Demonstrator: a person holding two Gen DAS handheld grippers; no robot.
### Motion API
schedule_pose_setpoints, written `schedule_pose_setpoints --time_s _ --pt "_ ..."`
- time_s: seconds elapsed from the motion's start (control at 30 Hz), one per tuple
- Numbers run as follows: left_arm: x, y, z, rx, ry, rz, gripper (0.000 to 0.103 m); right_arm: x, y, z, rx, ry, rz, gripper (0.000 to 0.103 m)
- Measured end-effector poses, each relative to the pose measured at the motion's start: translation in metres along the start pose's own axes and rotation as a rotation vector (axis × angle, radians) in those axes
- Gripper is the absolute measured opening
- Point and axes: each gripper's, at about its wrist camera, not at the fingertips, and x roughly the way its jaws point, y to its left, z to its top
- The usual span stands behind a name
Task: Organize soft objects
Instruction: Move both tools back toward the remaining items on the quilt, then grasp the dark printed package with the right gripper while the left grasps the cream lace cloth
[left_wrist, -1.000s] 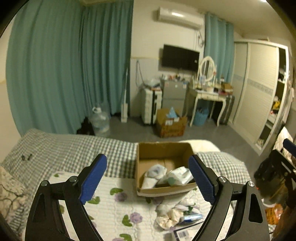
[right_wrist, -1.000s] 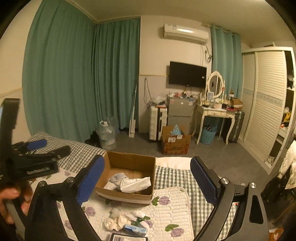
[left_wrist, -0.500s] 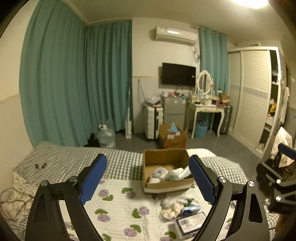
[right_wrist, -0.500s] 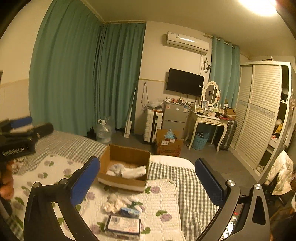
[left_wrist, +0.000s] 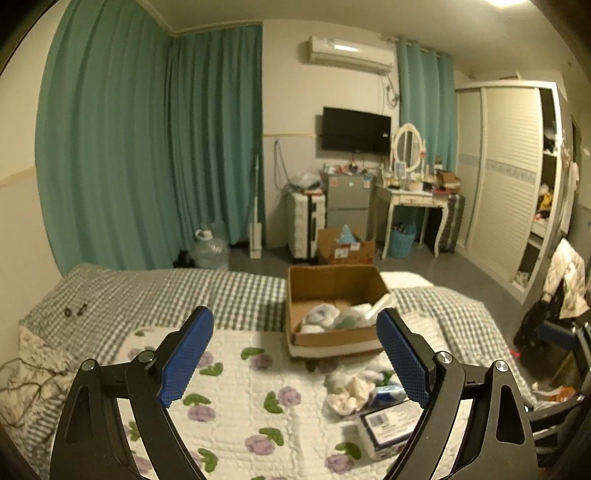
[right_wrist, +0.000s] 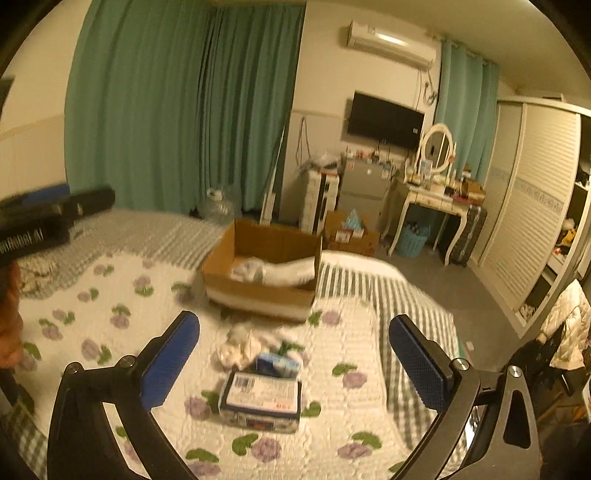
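Observation:
An open cardboard box (left_wrist: 334, 295) (right_wrist: 266, 269) stands on the bed and holds white and pale green soft items (left_wrist: 340, 316). In front of it lie a small pile of white soft items (left_wrist: 351, 387) (right_wrist: 242, 345), a small blue pack (right_wrist: 277, 363) and a flat tissue pack (left_wrist: 388, 428) (right_wrist: 260, 400). My left gripper (left_wrist: 293, 354) is open and empty, well back from the box. My right gripper (right_wrist: 293, 360) is open and empty above the tissue pack and pile. The left gripper also shows at the left edge of the right wrist view (right_wrist: 51, 218).
The bed has a white floral quilt (left_wrist: 236, 402) over a grey checked cover (left_wrist: 166, 295). A patterned pillow (left_wrist: 33, 373) lies at the left. Beyond the bed are teal curtains, a water jug (left_wrist: 210, 251), a dressing table (left_wrist: 413, 206) and a wardrobe (left_wrist: 509, 184).
Both grippers have pulled back and risen from the box, so more of the bed shows. The right view now tilts down over the tissue pack. Both stay open.

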Motion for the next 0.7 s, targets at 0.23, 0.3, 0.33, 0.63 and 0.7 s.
schedule_pose_setpoints --time_s 0.23,0.3,0.33,0.63,0.7 --pt "0.039 0.005 -0.026 0.004 0.078 -0.003 0.09 0.053 0.005 -0.038 0.015 0.108 -0.018 0.103" --pt "0.052 0.004 -0.034 0.007 0.105 -0.01 0.09 0.071 0.006 -0.048 0.03 0.157 -0.002 0.103" --pt "0.058 0.004 -0.038 0.01 0.117 -0.015 0.09 0.083 0.006 -0.055 0.039 0.188 0.009 0.103" --pt "0.116 -0.008 -0.076 0.059 0.232 -0.045 0.09 0.153 0.006 -0.098 0.107 0.374 0.027 0.103" --pt "0.133 -0.01 -0.086 0.057 0.269 -0.054 0.09 0.166 0.005 -0.106 0.117 0.411 0.018 0.103"
